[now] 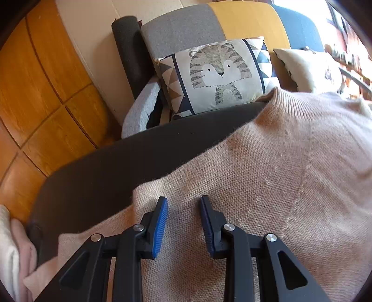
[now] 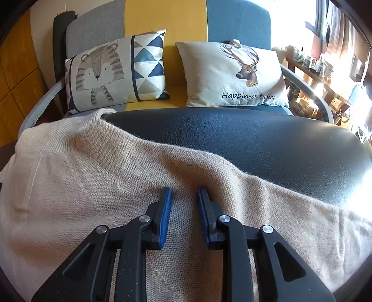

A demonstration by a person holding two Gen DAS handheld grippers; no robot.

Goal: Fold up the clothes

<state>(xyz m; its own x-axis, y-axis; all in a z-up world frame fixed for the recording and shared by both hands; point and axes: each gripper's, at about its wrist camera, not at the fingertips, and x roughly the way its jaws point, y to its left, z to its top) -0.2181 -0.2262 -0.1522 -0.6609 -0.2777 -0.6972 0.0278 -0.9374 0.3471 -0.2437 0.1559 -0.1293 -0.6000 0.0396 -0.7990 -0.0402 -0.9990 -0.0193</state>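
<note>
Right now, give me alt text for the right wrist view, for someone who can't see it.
The right gripper hovers, jaws apart, over a beige knit sweater spread on a black leather surface. Behind it, a sofa holds a tiger cushion and a deer cushion.

A beige knit sweater [image 2: 97,176] lies spread flat over a black leather surface [image 2: 255,139]. Its ribbed collar points toward the far edge, and one sleeve stretches out to the right.
</note>
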